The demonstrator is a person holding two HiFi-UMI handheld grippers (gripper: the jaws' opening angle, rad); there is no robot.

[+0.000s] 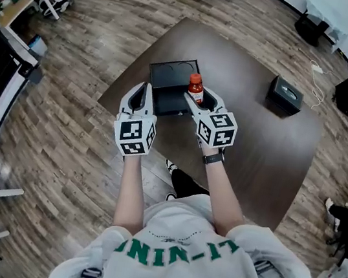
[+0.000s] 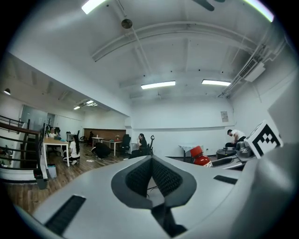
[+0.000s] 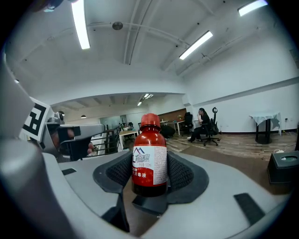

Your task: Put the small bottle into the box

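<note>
Standing upright between the ribbed pads (image 3: pixel 180 173) of the right gripper (image 3: pixel 149 179), the small bottle (image 3: pixel 149 156) is a dark red one with a red cap and a white-and-red label. The jaws are set fairly wide and closed on its lower body, with label and cap rising clear above them. In the head view the bottle sits by the right-hand edge of the open black box (image 1: pixel 166 81), about at the rim. I cannot tell from here whether its base is above the rim or already below it.

The left gripper (image 1: pixel 145 90) hangs just beside the box's left wall, its jaws together with nothing between them, and it touches neither box nor bottle. Box and grippers are near the front left part of the dark table (image 1: pixel 257 148). A smaller dark box with an oval opening (image 1: pixel 284 95) stands well apart to the right; the open tray-like box looks like the target.

By my reading, the carry is nearly over and the placing is in hand. The next move calls for bringing the bottle further in from the wall and lowering it until its base meets the box floor. The right jaws should open only then, so the bottle stays standing, and draw back without clipping the cap.
</note>
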